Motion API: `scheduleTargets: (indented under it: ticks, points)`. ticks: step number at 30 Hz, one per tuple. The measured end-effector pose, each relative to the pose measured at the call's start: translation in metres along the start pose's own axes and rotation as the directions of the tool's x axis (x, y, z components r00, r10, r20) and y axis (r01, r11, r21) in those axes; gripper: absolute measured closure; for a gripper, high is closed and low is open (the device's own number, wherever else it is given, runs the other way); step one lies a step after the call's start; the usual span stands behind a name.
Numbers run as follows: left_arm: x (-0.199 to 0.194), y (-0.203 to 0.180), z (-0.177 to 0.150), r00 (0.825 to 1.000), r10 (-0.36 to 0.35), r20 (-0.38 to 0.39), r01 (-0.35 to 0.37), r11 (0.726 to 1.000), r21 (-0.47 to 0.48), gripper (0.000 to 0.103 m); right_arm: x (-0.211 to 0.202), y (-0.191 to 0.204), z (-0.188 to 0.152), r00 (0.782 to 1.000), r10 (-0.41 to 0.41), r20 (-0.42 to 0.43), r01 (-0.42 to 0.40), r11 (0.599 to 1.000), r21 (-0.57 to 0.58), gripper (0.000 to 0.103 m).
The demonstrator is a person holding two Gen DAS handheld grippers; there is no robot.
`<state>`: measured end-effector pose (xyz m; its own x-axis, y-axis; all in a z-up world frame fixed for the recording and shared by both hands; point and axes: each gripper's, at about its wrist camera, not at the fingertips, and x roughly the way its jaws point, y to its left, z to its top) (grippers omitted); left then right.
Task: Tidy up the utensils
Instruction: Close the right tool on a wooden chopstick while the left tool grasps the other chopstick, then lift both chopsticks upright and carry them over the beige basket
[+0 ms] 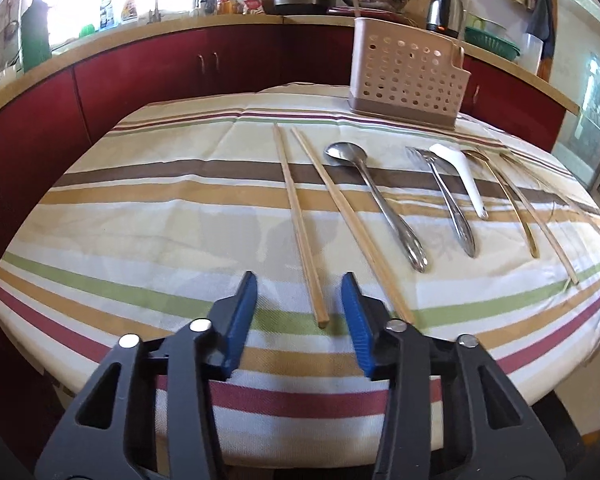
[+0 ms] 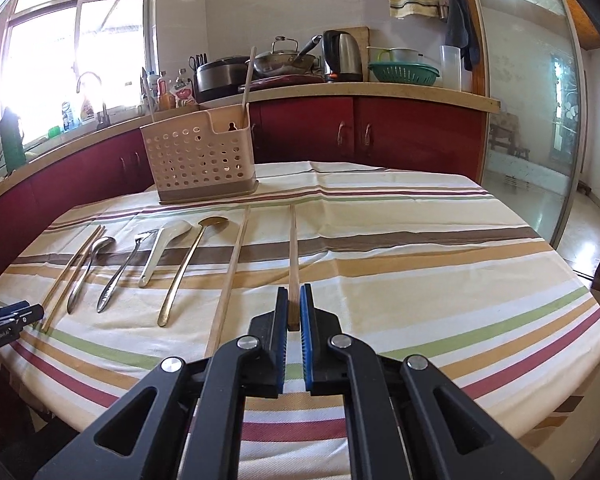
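Tablecloth (image 1: pixel 140 208) of cream cotton with brown, tan, green and red stripes fills the lower half of both wrist views, and I read the utensils as laid on it in a rough row, handles toward me, so that each can be picked by its near end. At the far edge, upper right of my left view and upper left of my right view, stands the beige perforated plastic utensil caddy (image 2: pixel 198 160), where I judge everything is meant to end up; one long wooden stick already leans upright in its side pocket. Across the middle of the cloth lie a steel spoon (image 1: pixel 374 200), a steel fork (image 1: pixel 448 196), a white ceramic soup spoon (image 1: pixel 464 176) and a slim brass-coloured spoon (image 2: pixel 188 268). My right gripper (image 2: pixel 294 312) is pressed together on the near end of a long pale wooden chopstick (image 2: pixel 293 256), pinched at the very end so the length points away toward the caddy. My left gripper (image 1: pixel 300 304), bottom centre, stands partly spread, its blue pads either side of the end of another light wooden chopstick (image 1: pixel 296 216) without touching it, placed, I think, to close on that end next.
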<state>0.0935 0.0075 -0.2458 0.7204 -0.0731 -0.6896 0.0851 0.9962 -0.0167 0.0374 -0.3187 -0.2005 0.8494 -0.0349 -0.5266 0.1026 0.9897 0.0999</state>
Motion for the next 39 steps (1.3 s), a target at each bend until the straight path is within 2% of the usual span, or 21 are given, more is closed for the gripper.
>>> scheduleTargets:
  ticks: [1,3,6,16,29,39]
  points:
    - [-0.001,-0.001,-0.001,1.000,0.006,0.003,-0.007,1.000,0.009,0.070,-0.001,0.000,0.000,1.000,0.000,0.003,0.000,1.000,0.000,0.096]
    - [-0.003,-0.004,-0.003,1.000,-0.003,0.007,0.003,1.000,0.024,0.083,-0.002,0.001,0.001,1.000,0.003,0.005,-0.003,1.000,0.002,0.096]
    - [-0.005,-0.008,-0.006,1.000,-0.013,0.008,0.013,0.999,0.041,0.094,-0.003,0.001,0.001,1.000,0.007,0.009,-0.007,1.000,0.006,0.096]
    - [-0.016,-0.004,0.000,0.999,-0.032,0.002,0.032,0.999,0.029,0.095,-0.018,0.000,0.010,0.999,0.012,0.053,-0.013,1.000,0.012,0.096]
    - [-0.077,0.014,0.044,0.989,-0.026,0.143,0.022,0.999,0.030,0.096,-0.054,0.000,0.056,0.982,0.031,0.184,-0.037,0.999,0.029,0.096]
    - [-0.099,0.022,0.100,0.970,-0.046,0.238,0.037,0.998,0.044,0.096,-0.041,0.007,0.102,0.968,0.079,0.238,-0.082,0.997,0.003,0.096]
